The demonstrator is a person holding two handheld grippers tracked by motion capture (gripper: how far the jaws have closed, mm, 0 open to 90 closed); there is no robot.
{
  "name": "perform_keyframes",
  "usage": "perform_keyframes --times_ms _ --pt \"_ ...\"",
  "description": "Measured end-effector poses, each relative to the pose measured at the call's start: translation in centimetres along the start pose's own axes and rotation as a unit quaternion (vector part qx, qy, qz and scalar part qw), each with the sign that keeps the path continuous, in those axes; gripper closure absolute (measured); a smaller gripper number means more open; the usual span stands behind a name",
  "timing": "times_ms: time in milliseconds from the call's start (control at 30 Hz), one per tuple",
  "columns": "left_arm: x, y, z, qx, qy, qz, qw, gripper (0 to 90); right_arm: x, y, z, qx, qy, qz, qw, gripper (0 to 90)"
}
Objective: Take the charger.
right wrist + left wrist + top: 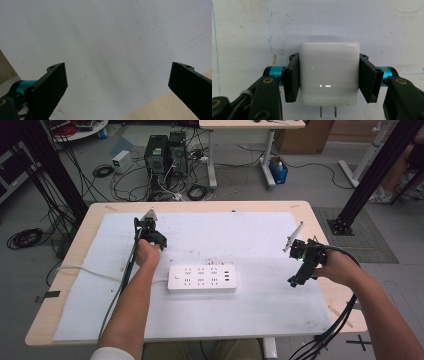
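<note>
A glossy white plug adapter [329, 75] with two metal prongs at its near end sits between the jaws of my left gripper [329, 77], which is shut on its two sides over the white sheet. In the high view the left gripper [150, 232] is at the sheet's back left, pointing down. A white power strip [202, 278] with several sockets lies in the middle of the sheet. My right gripper [117, 82] is open wide with nothing between its black fingers [53, 82]; in the high view the right gripper [296, 279] hovers near the table's right edge.
A white sheet [240, 240] covers most of the wooden table [310, 212]. The strip's white cable [85, 269] runs off to the left. Black gripper cables [335, 325] trail off the right front. Computers and cords stand on the floor beyond.
</note>
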State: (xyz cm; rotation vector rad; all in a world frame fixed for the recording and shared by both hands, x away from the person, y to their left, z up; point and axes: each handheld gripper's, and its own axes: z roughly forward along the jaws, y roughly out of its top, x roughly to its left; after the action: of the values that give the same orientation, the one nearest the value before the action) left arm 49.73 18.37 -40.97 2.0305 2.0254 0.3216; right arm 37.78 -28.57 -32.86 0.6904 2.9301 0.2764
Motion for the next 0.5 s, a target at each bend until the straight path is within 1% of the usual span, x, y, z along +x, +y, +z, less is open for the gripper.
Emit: perform_keyframes --times_ms 67,133,233,300,333,433,467,500 --pt "0.2 0.1 -0.4 -0.008 -0.006 0.002 1.0 42.6 0.0 0.0 0.0 0.001 0.0 0.0 1.0 1.5" --pt "0.5 0.1 -0.8 -0.009 -0.013 0.01 0.9998 42.6 0.0 0.1 0.1 0.001 -0.001 0.001 1.0 1.6" --pt "0.9 0.1 -1.4 -0.016 -0.03 0.023 0.9992 42.6 0.1 0.2 0.1 0.003 -0.001 0.0 1.0 1.6" --pt "1.2 0.1 -2.1 -0.027 -0.041 0.037 0.9981 42.6 0.1 0.2 0.1 0.003 -0.002 0.001 1.0 1.6" --pt "1.3 0.1 -2.4 -0.033 -0.046 0.04 0.9976 42.6 0.1 0.3 0.1 0.003 -0.001 0.002 1.0 1.6" --pt "1.7 -0.1 -3.5 -0.046 -0.057 0.062 0.9954 42.6 0.2 0.4 0.1 0.003 -0.001 0.0 1.0 1.6" --pt "1.8 -0.1 -3.9 -0.051 -0.06 0.074 0.9941 42.6 0.2 0.5 0.1 0.002 -0.001 0.0 1.0 1.6" --pt "1.8 -0.2 -4.3 -0.054 -0.06 0.08 0.9935 42.6 0.2 0.5 0.2 0.001 -0.001 -0.002 1.0 1.6"
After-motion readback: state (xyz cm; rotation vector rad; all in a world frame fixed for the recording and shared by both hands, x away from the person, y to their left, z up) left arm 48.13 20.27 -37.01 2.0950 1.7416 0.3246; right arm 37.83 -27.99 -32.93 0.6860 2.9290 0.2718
